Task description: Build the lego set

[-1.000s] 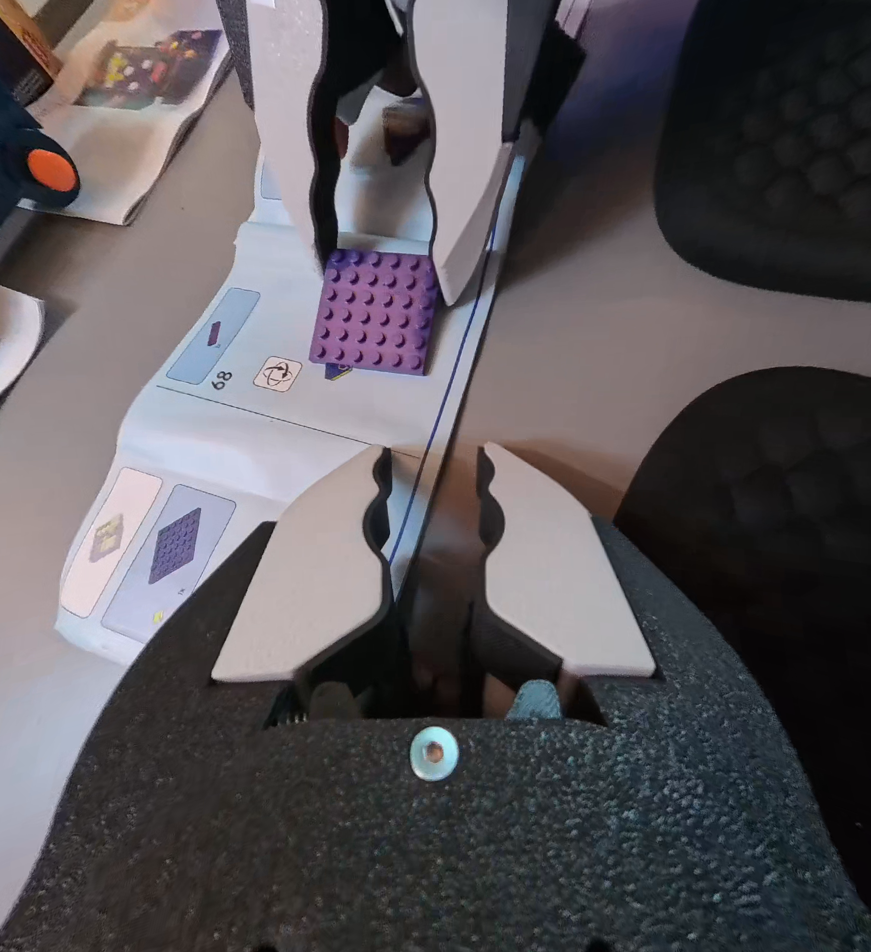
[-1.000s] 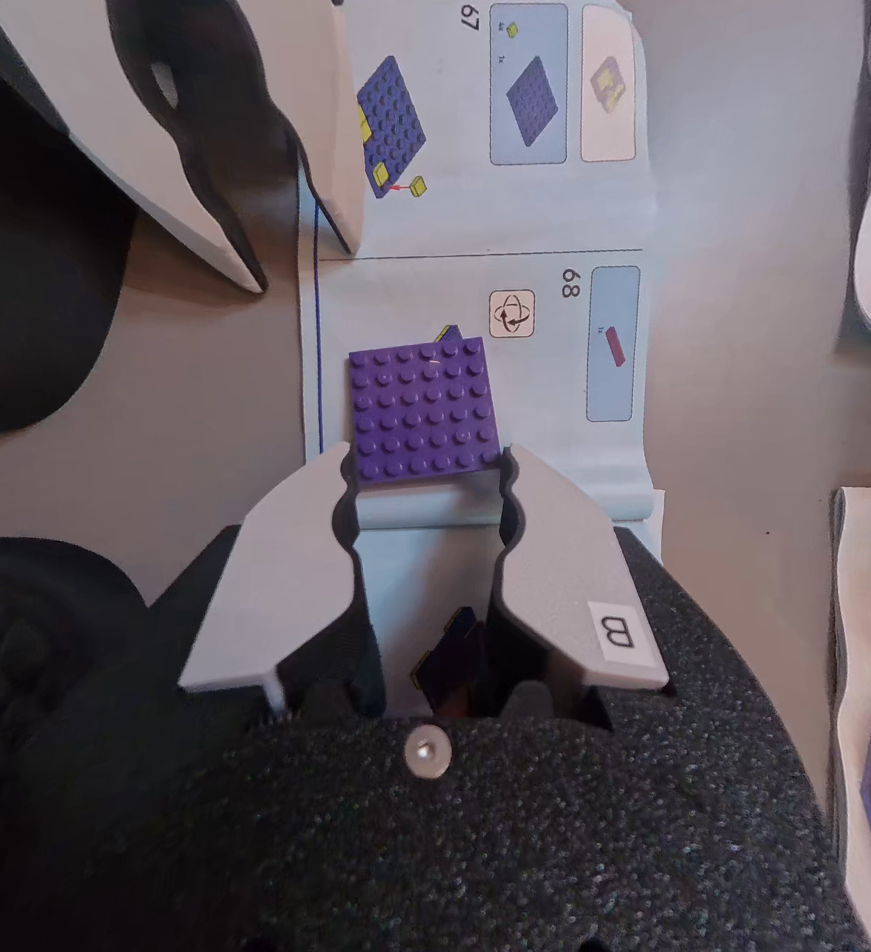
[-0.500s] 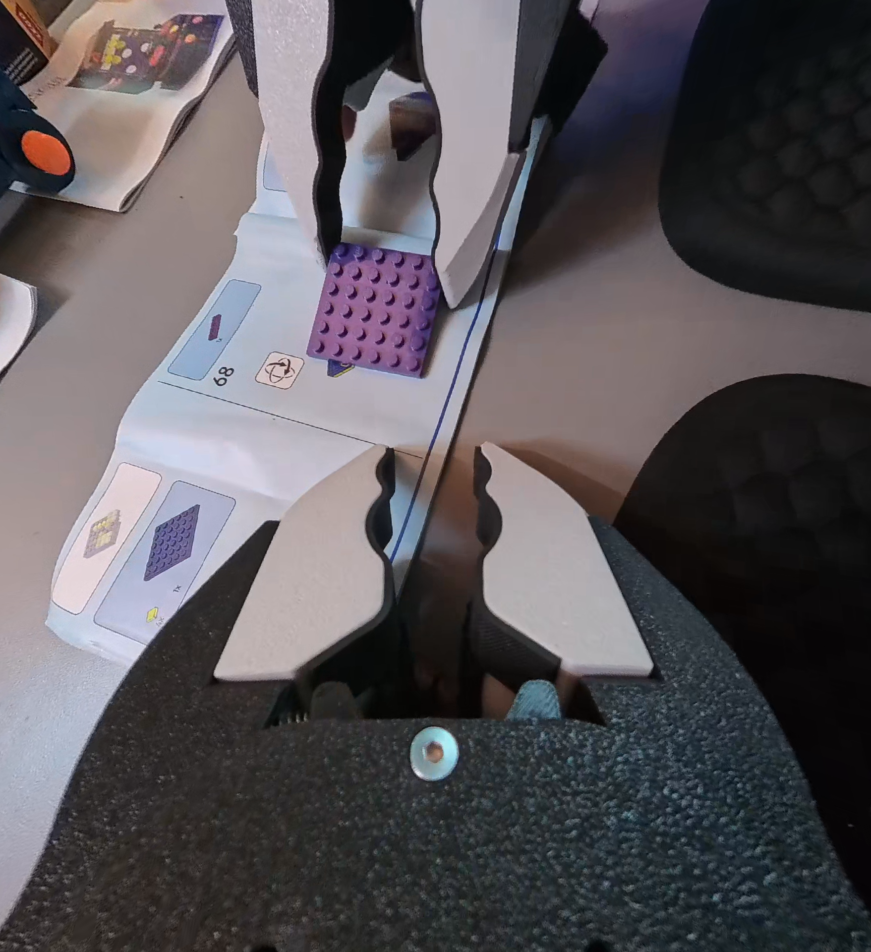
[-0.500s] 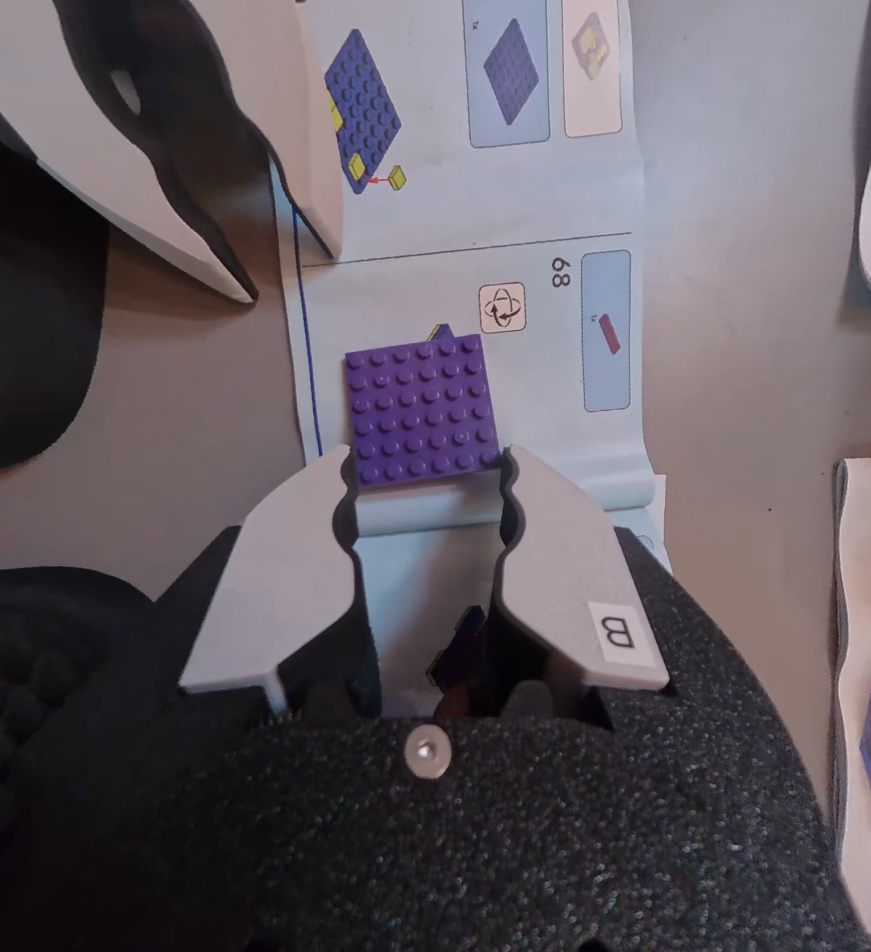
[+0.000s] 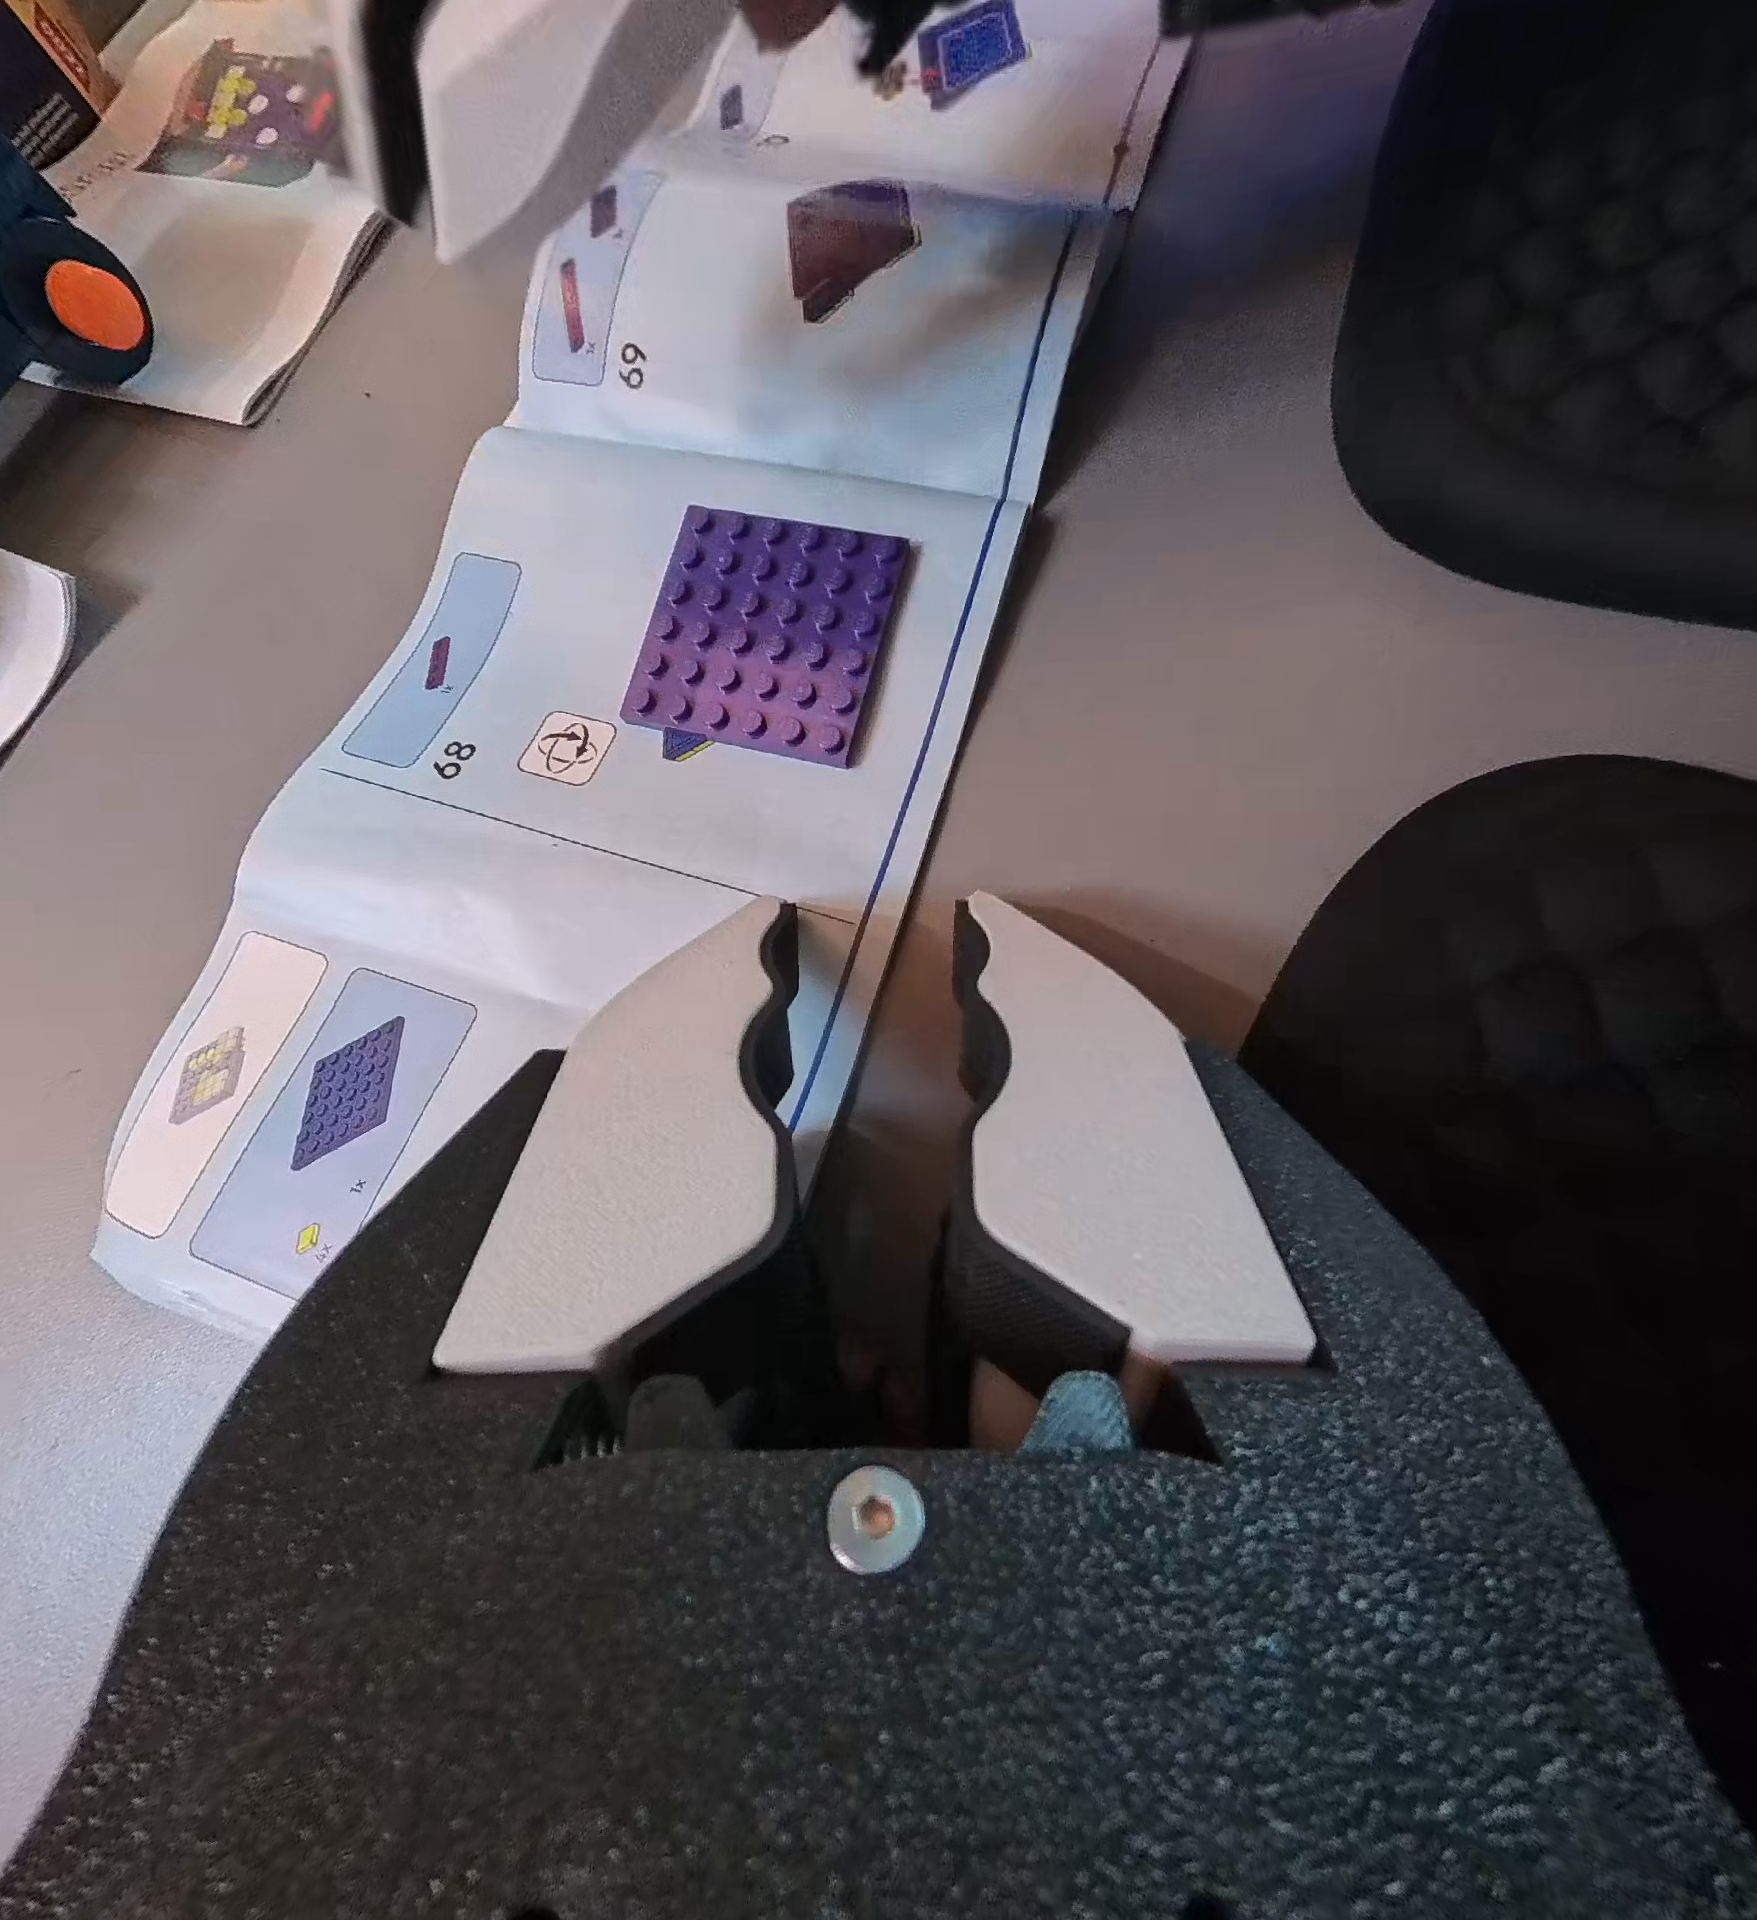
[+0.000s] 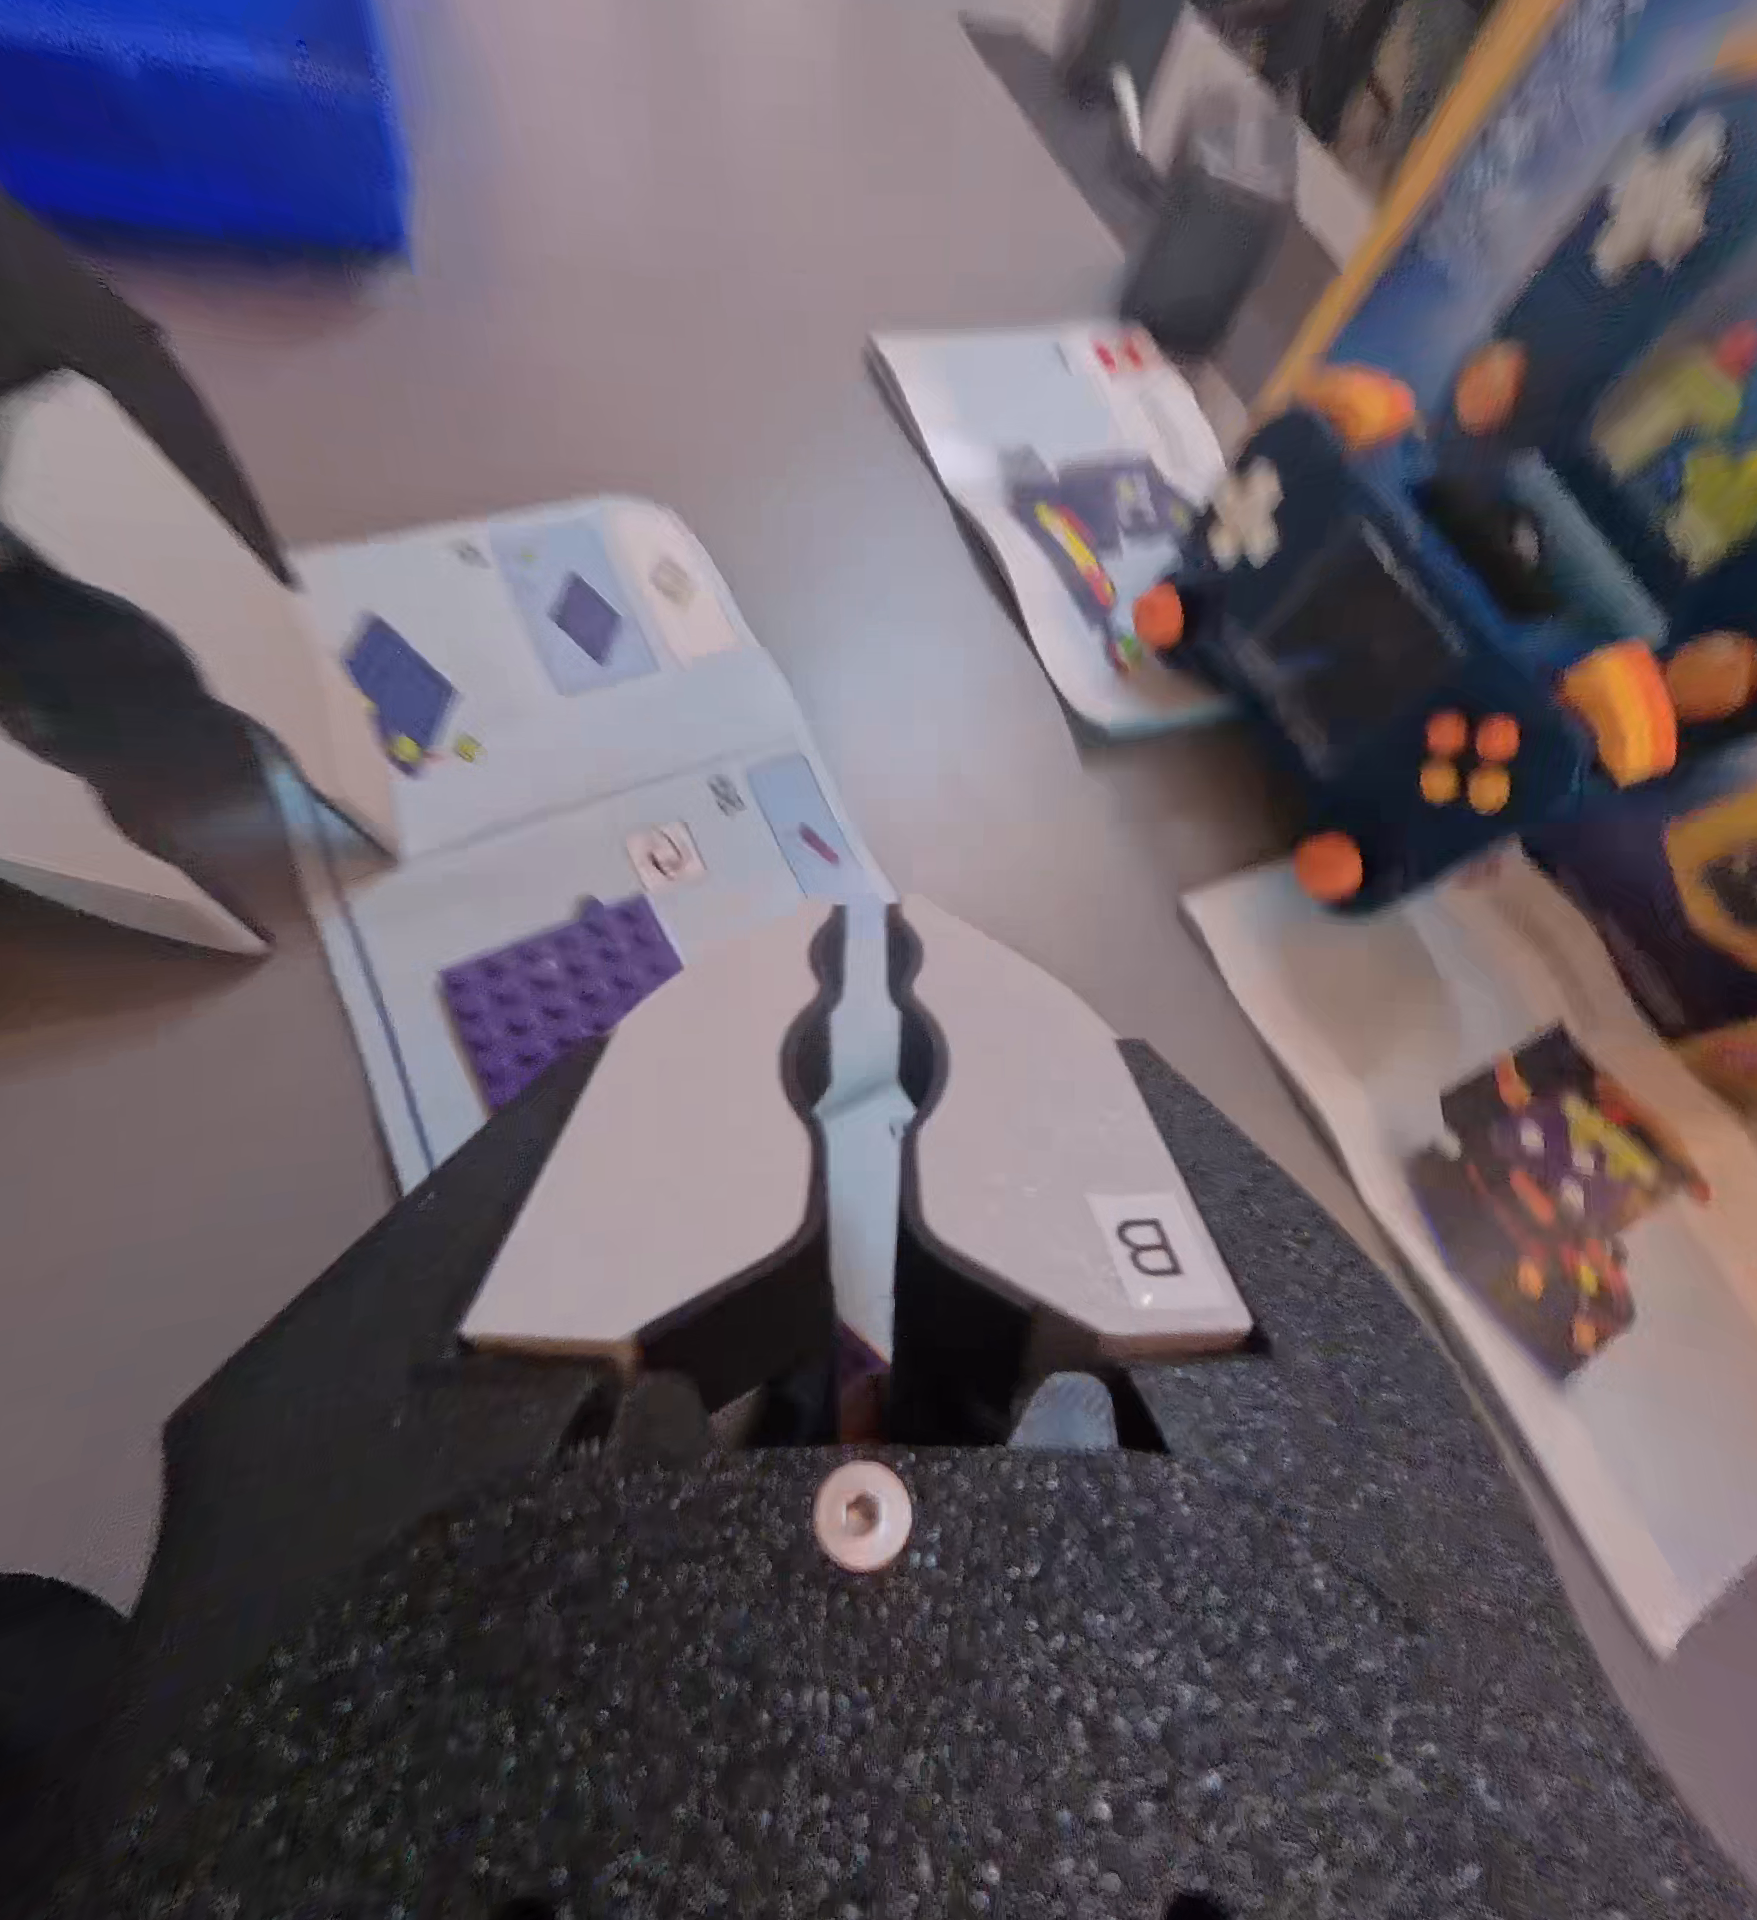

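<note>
**Purple plate lies free on the booklet, both grippers off it**

The purple plate (image 5: 772,636) sits flat, studs up, on the open instruction booklet (image 5: 583,883), and nothing is touching it. That plate is the landmark for everything here.

The left gripper (image 5: 874,914) hangs just short of the plate's near edge, over the booklet's blue-lined margin. Its jaws are parted by a modest gap with nothing between them; through the gap you see only paper edge and grey table (image 5: 1165,727). No contact with the plate.

The right gripper (image 6: 863,914) is on the far side of the plate from the left one, lifted and tilted, and its own view is smeared with motion. Its jaws are drawn close, only a thin slit left, and through the slit shows pale booklet paper. The tips do not quite meet and nothing is pinched. From that view the plate (image 6: 552,997) lies just left of the gripper's left finger (image 6: 666,1143), partly hidden behind it. In the left view the same gripper shows as a blurred white finger (image 5: 541,135) well beyond the plate.

Beyond the plate, off to one side, stands a dark blue model with orange knobs (image 6: 1373,675) in front of a colourful box (image 6: 1632,343), with more booklets (image 6: 1040,499) beside it. Black chair backs (image 5: 1601,312) flank the table's other edge.
</note>
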Motion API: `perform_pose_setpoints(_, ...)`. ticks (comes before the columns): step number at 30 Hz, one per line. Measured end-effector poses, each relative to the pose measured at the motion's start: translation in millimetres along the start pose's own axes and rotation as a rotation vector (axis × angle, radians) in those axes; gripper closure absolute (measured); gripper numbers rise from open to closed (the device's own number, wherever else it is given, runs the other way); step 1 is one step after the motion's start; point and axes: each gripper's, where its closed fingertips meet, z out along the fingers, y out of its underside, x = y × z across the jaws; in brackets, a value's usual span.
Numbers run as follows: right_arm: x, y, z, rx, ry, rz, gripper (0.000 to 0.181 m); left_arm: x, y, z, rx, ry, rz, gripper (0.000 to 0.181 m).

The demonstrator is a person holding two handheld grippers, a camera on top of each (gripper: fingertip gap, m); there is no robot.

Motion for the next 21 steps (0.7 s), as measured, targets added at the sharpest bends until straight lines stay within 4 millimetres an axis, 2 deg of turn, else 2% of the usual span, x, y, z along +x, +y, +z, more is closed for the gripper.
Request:
perform_pose_setpoints(3,11.3,36.8,7.1,-0.176,0.054,0.035,0.181,0.0,0.0,0.0,0.0,0.0,0.0,0.153)
perform_pose_setpoints(6,-0.7,57.0,16.0,-0.265,-0.027,0.047,0.181,0.3,0.0,-0.1,0.0,0.003,0.0,0.153)
perform_pose_setpoints(10,-1.0,60.2,14.3,-0.254,-0.031,-0.052,0.181,3.2,-0.5,-0.5,0.003,0.02,0.01,0.151)
perform_pose_setpoints(13,-0.8,60.4,14.8,-0.24,-0.041,-0.025,0.181,2.2,-4.3,-3.0,0.034,0.015,0.001,0.15)
perform_pose_setpoints(16,-0.5,60.3,15.2,-0.228,-0.057,0.034,0.181,-5.8,-14.0,-9.8,0.116,-0.018,-0.052,0.149)
perform_pose_setpoints(18,0.6,60.0,14.6,-0.239,-0.041,0.008,0.181,-14.3,-24.4,-16.9,0.2,-0.064,-0.08,0.149)
perform_pose_setpoints(20,8.0,49.8,8.7,-0.222,0.036,-0.023,0.175,-29.1,-36.9,-27.2,0.306,-0.162,-0.091,0.147)
perform_pose_setpoints(21,10.8,34.3,2.7,-0.154,0.071,-0.025,0.176,-36.7,-43.3,-33.7,0.367,-0.219,-0.086,0.143)
